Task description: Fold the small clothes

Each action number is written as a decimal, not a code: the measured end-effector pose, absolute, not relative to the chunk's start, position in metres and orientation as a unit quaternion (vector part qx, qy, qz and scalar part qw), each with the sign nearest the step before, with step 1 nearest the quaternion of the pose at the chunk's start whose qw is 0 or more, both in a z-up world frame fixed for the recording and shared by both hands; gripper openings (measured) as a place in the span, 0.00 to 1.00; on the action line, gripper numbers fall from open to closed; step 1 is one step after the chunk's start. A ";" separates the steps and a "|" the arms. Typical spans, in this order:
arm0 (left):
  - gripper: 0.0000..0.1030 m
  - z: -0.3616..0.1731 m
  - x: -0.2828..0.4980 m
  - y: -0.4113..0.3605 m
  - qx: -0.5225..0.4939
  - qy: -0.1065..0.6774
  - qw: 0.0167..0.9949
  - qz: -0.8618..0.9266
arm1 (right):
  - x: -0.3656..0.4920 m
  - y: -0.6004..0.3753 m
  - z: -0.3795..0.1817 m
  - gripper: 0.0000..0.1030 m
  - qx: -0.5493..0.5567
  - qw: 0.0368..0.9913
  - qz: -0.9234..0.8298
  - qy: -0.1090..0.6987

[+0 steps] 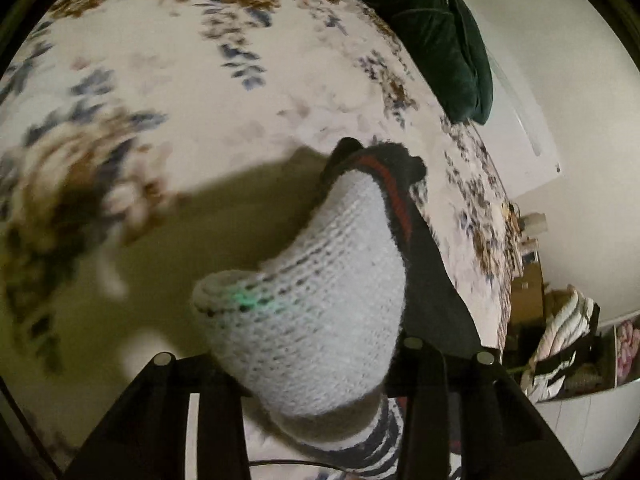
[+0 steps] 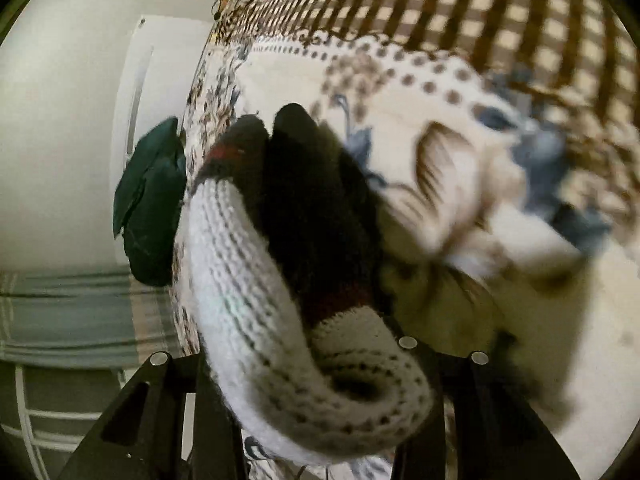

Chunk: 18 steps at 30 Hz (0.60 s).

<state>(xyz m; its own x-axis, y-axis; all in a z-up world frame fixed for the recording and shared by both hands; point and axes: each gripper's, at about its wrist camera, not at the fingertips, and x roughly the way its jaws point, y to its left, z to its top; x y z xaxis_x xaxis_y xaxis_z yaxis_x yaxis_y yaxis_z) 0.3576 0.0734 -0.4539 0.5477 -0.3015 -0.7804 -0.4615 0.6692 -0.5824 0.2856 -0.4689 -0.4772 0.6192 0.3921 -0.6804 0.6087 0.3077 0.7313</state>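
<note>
I am looking down at a bed, its floral bedspread (image 1: pixel 168 92) filling most of the left view and lying blurred under both cameras; a brown checked blanket (image 2: pixel 480 12) is covering the far end in the right view. White walls are curving round the room, and one dark green cushion (image 1: pixel 436 36) is resting at the bed's edge, while a heap of clothes (image 1: pixel 560 344) is sitting beyond the bed on the right. I am counting one knitted sock (image 1: pixel 320 312), white-grey with a black top and a red stripe, and two hand-held grippers. The left hand-held gripper (image 1: pixel 316 364) is pinching the sock's pale knitted end between its black fingers (image 1: pixel 424 400), the fabric bulging up and forward from the jaws, lifted clear of the bedspread and casting a shadow on it. The right hand-held gripper (image 2: pixel 312 364) is pinching the same sock too, at its curled white end, with the black top stretching away from the fingers (image 2: pixel 416 380) toward the cushion.
</note>
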 end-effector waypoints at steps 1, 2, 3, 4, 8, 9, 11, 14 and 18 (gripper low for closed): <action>0.34 -0.457 0.346 0.076 -0.395 0.486 0.778 0.054 | 0.272 -0.471 -0.476 0.38 0.585 0.679 -0.080 0.436; 0.36 -0.467 0.335 0.077 -0.389 0.503 0.770 0.057 | 0.257 -0.473 -0.479 0.39 0.583 0.671 -0.079 0.451; 0.38 -0.485 0.324 0.081 -0.394 0.527 0.751 0.059 | 0.245 -0.474 -0.487 0.40 0.580 0.664 -0.083 0.465; 0.40 -0.501 0.313 0.085 -0.409 0.542 0.732 0.058 | 0.233 -0.475 -0.496 0.42 0.577 0.656 -0.090 0.479; 0.54 -0.524 0.291 0.092 -0.435 0.553 0.709 0.051 | 0.203 -0.486 -0.533 0.61 0.599 0.593 -0.112 0.527; 0.55 -0.515 0.290 0.091 -0.416 0.554 0.719 0.051 | 0.197 -0.489 -0.529 0.66 0.596 0.595 -0.114 0.527; 0.56 -0.494 0.284 0.085 -0.380 0.565 0.731 0.048 | 0.188 -0.489 -0.510 0.73 0.561 0.615 -0.119 0.541; 0.67 -0.457 0.284 0.076 -0.327 0.573 0.750 0.044 | 0.184 -0.486 -0.462 0.73 0.466 0.665 -0.139 0.567; 0.70 -0.421 0.312 0.066 -0.283 0.563 0.776 0.025 | 0.230 -0.488 -0.408 0.73 0.354 0.734 -0.146 0.561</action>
